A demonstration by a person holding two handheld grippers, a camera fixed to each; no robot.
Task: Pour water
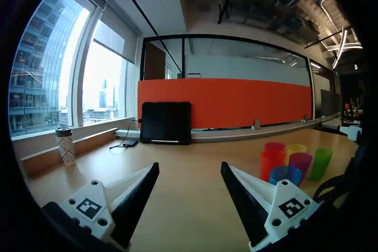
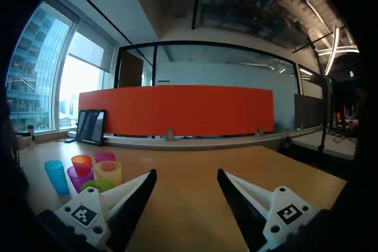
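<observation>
Both claws at rest above a pale wooden desk [image 1: 189, 214], nothing held. The left claw [image 1: 189, 164] has its fingers spread wide, with bare desk between them. The right claw [image 2: 185, 171] is equally wide and empty.

A cluster of six translucent coloured plastic cups [image 1: 270, 162] stands ahead and just right of the left claw's right finger. In the right gripper view the same cluster [image 2: 109, 171] lies ahead and left of the right claw, the green cup partly behind its left finger. A clear cylindrical bottle with a dark lid [image 1: 65, 145] stands far ahead-left of the left claw, by the window.

Which vessel holds water cannot be told. The cups are probably light, thin-walled and smooth, so they would flex or slip under a hard pinch; a mid-wall grip below the rim, with moderate squeeze, suits them. The bottle looks stiffer and likely heavier if filled; its straight body below the lid offers the surest hold.
</observation>
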